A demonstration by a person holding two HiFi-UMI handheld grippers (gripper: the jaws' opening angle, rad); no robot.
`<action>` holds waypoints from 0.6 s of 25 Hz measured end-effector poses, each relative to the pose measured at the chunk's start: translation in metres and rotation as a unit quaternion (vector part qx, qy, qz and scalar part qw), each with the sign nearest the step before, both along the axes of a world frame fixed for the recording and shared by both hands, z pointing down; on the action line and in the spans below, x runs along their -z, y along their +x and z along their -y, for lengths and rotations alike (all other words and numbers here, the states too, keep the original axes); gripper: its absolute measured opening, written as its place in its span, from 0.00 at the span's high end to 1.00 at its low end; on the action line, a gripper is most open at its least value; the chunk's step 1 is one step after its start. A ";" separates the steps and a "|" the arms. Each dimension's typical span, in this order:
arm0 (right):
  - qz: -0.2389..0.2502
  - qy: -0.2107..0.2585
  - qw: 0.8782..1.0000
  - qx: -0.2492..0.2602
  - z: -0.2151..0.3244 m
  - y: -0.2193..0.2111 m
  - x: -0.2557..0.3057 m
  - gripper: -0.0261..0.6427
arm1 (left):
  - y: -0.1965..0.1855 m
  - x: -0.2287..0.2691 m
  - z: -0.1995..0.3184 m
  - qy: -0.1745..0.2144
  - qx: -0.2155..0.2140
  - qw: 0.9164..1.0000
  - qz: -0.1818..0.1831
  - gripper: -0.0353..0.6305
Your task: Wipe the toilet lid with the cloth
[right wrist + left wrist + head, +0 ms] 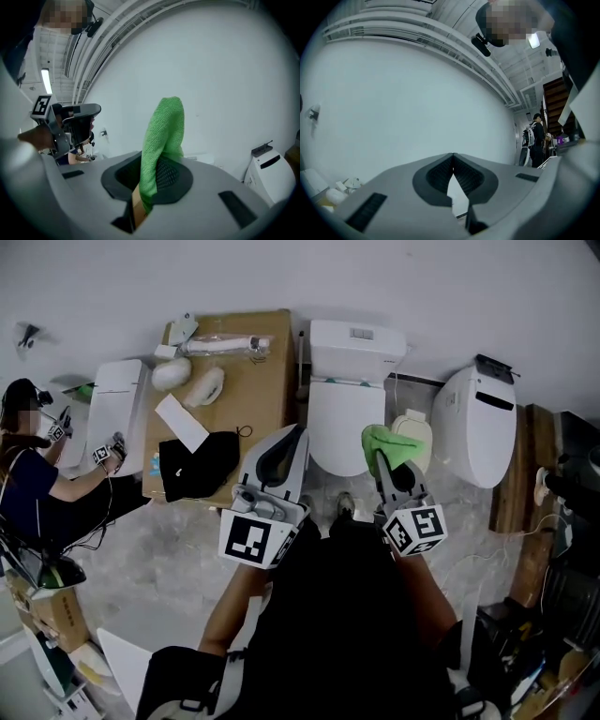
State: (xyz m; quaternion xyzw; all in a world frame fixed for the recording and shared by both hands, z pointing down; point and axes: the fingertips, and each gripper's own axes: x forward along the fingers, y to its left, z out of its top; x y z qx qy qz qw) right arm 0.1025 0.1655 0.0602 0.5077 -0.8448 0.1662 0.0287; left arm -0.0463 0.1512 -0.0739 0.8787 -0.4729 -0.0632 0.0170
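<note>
The white toilet [339,418] stands straight ahead against the wall with its lid [336,432] down. My right gripper [382,463] is held just right of the bowl's front, shut on a green cloth [389,443] that sticks out past the jaws. In the right gripper view the cloth [161,136] stands up from between the jaws of this gripper [155,161], which tilts up toward the wall. My left gripper [294,437] hovers at the bowl's left front. Its jaws [453,156] meet at the tips with nothing between them.
A cardboard box [246,390] with white parts lies left of the toilet, with a black cloth [197,465] at its near edge. Another white toilet [483,423] stands at the right and a third unit [117,404] at the left. A person [33,479] sits at far left. A cream object [414,432] rests beside the bowl.
</note>
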 end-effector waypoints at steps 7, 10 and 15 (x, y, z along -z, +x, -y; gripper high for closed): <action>-0.012 0.015 1.000 0.001 -0.006 0.015 0.013 0.88 | 0.009 -0.001 0.000 0.000 0.007 1.000 0.005 0.94; -0.016 0.020 1.000 0.003 -0.004 0.021 0.016 0.88 | 0.013 -0.003 0.000 -0.001 0.009 1.000 0.008 0.94; -0.022 0.022 0.999 -0.003 0.001 0.027 0.017 0.88 | 0.013 -0.006 0.002 -0.002 0.012 1.000 0.009 0.94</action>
